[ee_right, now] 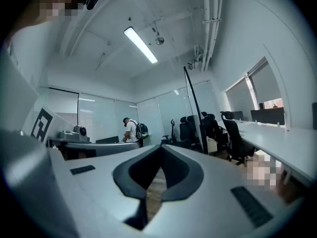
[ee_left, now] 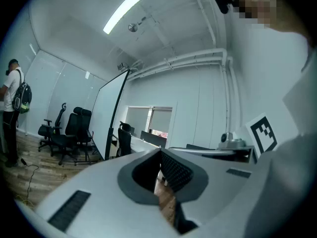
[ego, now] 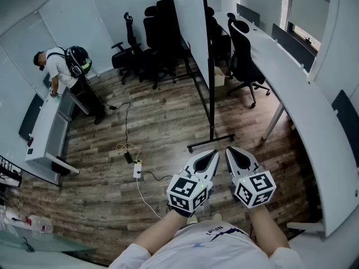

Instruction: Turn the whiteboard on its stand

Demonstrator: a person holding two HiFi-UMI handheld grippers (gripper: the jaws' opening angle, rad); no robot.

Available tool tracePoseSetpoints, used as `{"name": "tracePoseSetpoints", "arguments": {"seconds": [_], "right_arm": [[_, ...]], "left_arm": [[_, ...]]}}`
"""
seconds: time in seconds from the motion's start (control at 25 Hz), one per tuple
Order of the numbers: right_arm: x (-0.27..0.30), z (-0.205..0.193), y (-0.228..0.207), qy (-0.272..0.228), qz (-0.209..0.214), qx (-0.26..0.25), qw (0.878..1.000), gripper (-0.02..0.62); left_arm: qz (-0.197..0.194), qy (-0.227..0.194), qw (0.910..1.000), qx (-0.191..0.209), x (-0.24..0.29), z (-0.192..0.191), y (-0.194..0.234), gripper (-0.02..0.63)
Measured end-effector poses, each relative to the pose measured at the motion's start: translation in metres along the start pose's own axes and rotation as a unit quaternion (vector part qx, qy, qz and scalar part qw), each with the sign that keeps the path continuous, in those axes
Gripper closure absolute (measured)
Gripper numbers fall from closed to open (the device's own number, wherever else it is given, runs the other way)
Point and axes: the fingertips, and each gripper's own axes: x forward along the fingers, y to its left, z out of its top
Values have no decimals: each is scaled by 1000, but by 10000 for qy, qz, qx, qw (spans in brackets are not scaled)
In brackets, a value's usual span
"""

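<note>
The whiteboard stands upright on its black wheeled stand on the wooden floor, a step ahead of me and seen almost edge-on. In the left gripper view the whiteboard is at the left; in the right gripper view the whiteboard is a thin dark line ahead. My left gripper and right gripper are held side by side near my body, short of the stand's foot. Both point forward, touching nothing. The left gripper and right gripper are shut with nothing between their tips.
A person with a backpack stands at a desk at the far left. Black office chairs are grouped behind the board, and another chair sits by the long white desk on the right. A cable and power strip lie on the floor.
</note>
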Motion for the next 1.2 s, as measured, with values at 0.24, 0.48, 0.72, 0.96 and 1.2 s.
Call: {"name": "tracePoseSetpoints", "arguments": {"seconds": [0.24, 0.48, 0.72, 0.96, 1.2], "right_arm": [[-2, 0, 0, -28, 187, 169, 9997, 584], [-4, -1, 1, -102, 295, 188, 9993, 583], [-11, -5, -15, -110, 320, 228, 9992, 583], [-12, -7, -28, -101, 383, 241, 9989, 583], [-4, -11, -40, -25, 381, 309, 9988, 583]], "left_arm": [[15, 46, 10000, -10, 3, -4, -4, 594], [59, 109, 9999, -21, 4, -11, -5, 594], [151, 149, 9998, 9, 13, -17, -9, 594], [353, 114, 9993, 8, 25, -15, -8, 594], [409, 152, 9990, -18, 36, -18, -3, 594]]}}
